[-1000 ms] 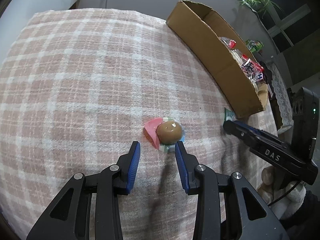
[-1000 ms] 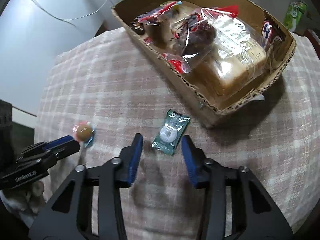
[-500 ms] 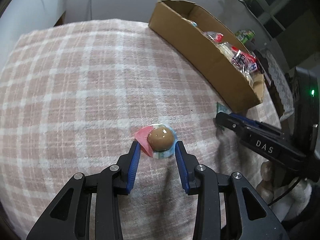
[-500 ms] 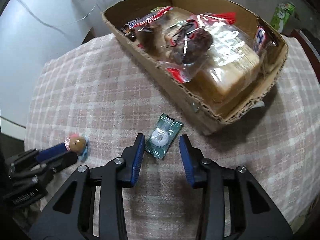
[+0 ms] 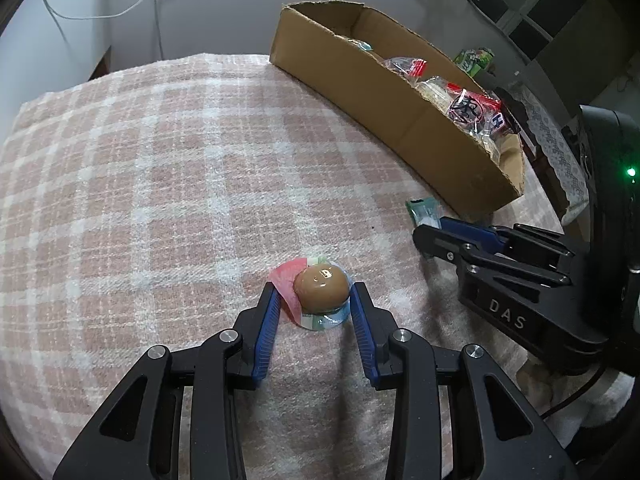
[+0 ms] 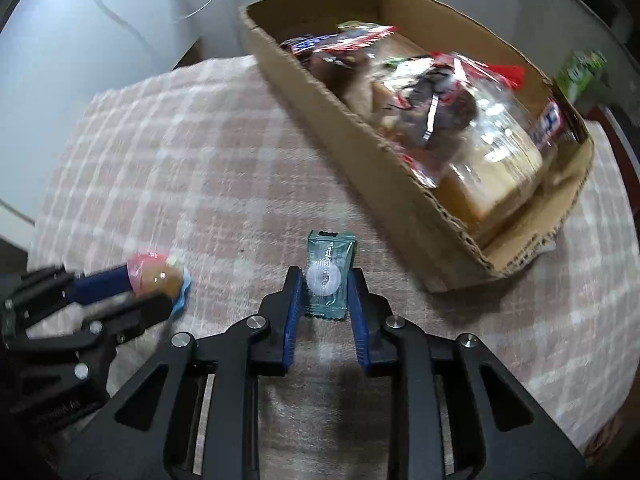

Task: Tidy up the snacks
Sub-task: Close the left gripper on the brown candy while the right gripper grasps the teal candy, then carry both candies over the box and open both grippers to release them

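Note:
A brown round candy point(image 5: 320, 284) in a pink and blue wrapper lies on the checked cloth between the blue pads of my left gripper point(image 5: 314, 292). Its jaws stand apart on either side of it. My right gripper point(image 6: 324, 276) is closing on a green mint packet point(image 6: 330, 252), and its pads touch the packet's two long sides. In the left wrist view the right gripper point(image 5: 424, 232) lies at the right with the packet point(image 5: 422, 208) poking out beyond its tips. The right wrist view shows the left gripper point(image 6: 140, 292) with the candy point(image 6: 154, 276) at the left.
An open cardboard box point(image 6: 360, 152) stands just behind the packet, holding a bagged bread loaf point(image 6: 492, 160) and several wrapped snacks. A green can point(image 5: 474, 60) stands beyond the box. The checked cloth point(image 5: 160, 180) ends at the wall behind and at the left.
My left gripper moved forward until the candy lay between its pads. My right gripper moved forward over the green packet and its jaws narrowed onto it.

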A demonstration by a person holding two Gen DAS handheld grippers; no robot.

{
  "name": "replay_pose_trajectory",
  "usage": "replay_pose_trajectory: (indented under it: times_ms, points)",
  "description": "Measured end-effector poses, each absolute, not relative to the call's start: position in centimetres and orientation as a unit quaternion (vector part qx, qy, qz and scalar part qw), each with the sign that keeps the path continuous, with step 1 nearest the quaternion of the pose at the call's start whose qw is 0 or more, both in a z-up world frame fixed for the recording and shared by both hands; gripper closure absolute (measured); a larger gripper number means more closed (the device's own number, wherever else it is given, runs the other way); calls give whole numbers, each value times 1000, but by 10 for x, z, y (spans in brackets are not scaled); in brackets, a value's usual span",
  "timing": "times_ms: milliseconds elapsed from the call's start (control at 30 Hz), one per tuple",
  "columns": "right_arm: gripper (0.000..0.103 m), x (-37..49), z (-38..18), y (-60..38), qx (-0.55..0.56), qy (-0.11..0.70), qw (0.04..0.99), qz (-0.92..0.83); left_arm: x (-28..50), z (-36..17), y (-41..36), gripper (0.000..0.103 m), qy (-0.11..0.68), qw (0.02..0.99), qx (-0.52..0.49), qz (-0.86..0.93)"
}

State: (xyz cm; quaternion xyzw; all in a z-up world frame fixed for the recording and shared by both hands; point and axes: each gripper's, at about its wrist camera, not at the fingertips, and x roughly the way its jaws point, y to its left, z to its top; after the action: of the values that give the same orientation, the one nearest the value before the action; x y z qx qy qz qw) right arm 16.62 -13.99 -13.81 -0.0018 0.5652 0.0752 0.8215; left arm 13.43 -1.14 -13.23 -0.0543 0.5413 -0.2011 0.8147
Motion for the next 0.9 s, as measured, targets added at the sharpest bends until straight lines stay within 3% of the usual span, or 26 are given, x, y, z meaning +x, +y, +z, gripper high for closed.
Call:
replay_pose_trajectory:
  times_ms: [133, 900]
  points:
    - [82, 166, -138, -146, 7, 569, 818, 84, 136, -132, -14, 76, 535, 820, -54, -198]
    - [83, 154, -97, -158, 28, 549, 824, 139, 138, -104, 2, 78, 522, 832, -84, -169]
